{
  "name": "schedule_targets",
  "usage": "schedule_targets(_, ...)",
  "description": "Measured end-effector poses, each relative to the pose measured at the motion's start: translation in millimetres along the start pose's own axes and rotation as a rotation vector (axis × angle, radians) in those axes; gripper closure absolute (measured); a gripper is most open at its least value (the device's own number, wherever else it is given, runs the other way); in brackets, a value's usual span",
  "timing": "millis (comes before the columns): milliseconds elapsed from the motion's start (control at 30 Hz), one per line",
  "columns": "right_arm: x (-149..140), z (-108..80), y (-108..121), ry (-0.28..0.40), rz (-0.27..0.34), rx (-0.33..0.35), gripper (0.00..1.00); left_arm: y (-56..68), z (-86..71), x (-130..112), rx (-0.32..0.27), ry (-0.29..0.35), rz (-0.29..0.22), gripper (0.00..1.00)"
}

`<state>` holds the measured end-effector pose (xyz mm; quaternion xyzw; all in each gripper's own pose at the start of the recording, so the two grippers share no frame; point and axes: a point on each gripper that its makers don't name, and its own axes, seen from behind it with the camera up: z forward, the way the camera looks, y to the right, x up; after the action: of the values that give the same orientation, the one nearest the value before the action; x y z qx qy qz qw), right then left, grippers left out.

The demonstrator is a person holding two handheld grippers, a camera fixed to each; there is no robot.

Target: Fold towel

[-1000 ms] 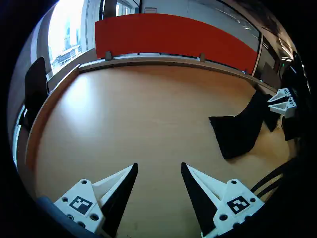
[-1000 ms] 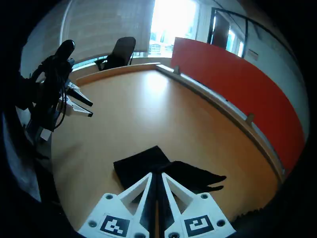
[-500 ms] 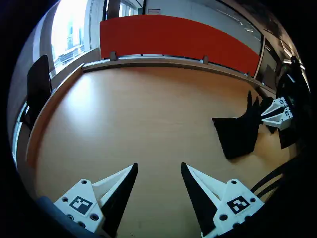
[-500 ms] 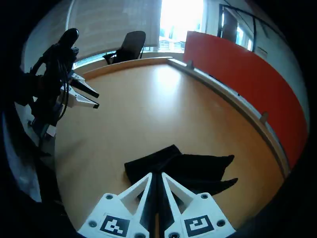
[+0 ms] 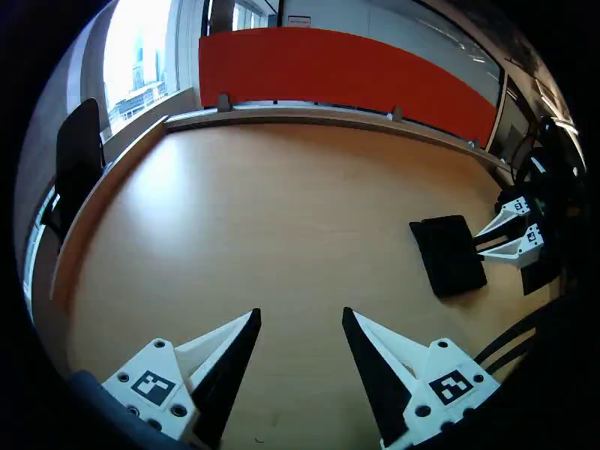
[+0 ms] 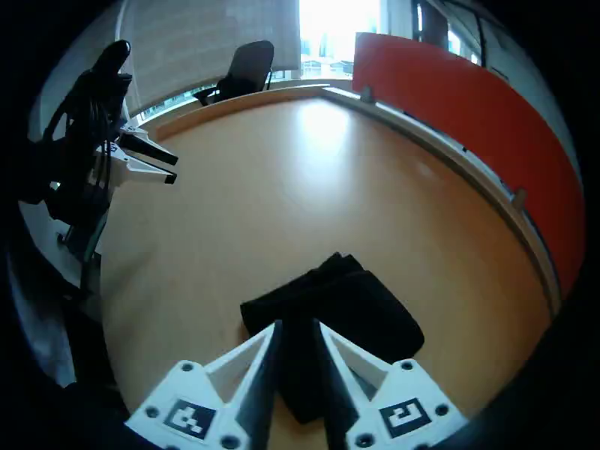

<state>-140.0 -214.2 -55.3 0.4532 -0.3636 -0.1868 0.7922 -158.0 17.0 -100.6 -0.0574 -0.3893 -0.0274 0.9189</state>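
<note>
A black towel [image 6: 352,307] lies folded into a flat rectangle on the wooden table [image 6: 300,172]; in the left gripper view the towel [image 5: 450,255] sits at the right. My right gripper [image 6: 298,328] hovers at the towel's near edge, its fingers slightly apart, dark cloth showing in the gap but no longer pinched. Seen from the left gripper view, the right gripper [image 5: 478,246] points at the towel's right edge. My left gripper [image 5: 300,315] stands open over bare wood, well to the left of the towel, nothing between its fingers. The right gripper view shows the left gripper [image 6: 175,169] far off at the left.
A red partition [image 5: 337,67] runs along the table's far edge behind a raised rail. A black office chair [image 6: 244,67] stands by the bright window at the corner. A person's dark sleeve and cables [image 6: 82,150] are behind the left gripper.
The right gripper carried the raised towel edge over and down, so the towel now lies flat and folded. Its fingers have spread apart and let go. The left gripper has barely moved.
</note>
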Motion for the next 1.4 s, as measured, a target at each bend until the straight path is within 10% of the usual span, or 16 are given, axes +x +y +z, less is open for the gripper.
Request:
schedule_targets(100,0,-0.2,1,0.000,0.009,0.000,0.37,0.8,0.4,1,-0.003,0.001,0.001,0.20)
schedule_targets(1400,-71,-29.5,11,-0.088,0.094,-0.060,0.36,11.3,3.7,3,-0.018,-0.001,0.012,0.20)
